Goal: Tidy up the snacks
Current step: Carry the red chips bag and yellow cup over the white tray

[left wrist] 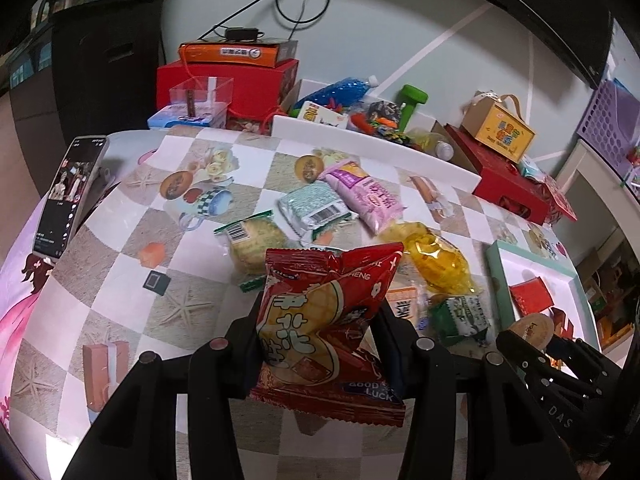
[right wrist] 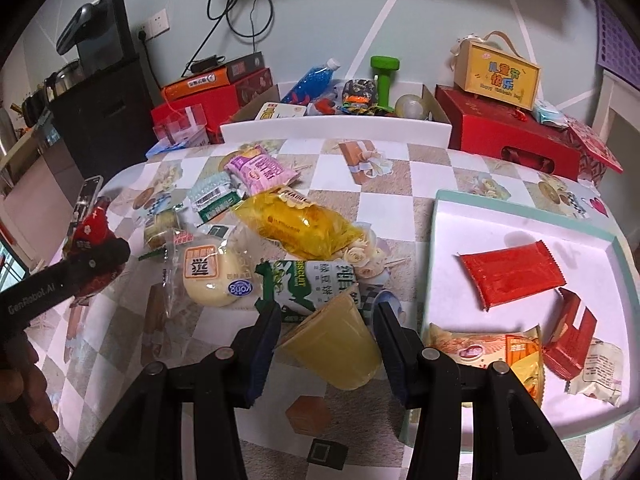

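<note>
Both tongs tilted down over the bench [left wrist: 120,240] — each one clamped.

The left tongs [left wrist: 316,344] pinch a red snack packet [left wrist: 328,320] clear of the bench; the right tongs [right wrist: 326,344] grip a yellow cup [right wrist: 336,344] above it — a hand [right wrist: 24,392] shows behind the left tongs.

Checkered tablecloth [right wrist: 400,200]: white and beige squares printed with starfish, roses and gift boxes. Beside the pale tray with mint-green rim [right wrist: 520,206]: crinkled red snack packet with orange-yellow print [left wrist: 328,320], translucent yellow plastic cup [right wrist: 336,344], clear yellow wrapper [right wrist: 300,224], green-and-white biscuit pack [right wrist: 312,284], pink-purple pouch [right wrist: 260,170]. Inside that tray, plain red foil packet [right wrist: 508,274]; behind it, red gift box [right wrist: 508,140] under a yellow carton with blue lettering [right wrist: 500,74].
</note>
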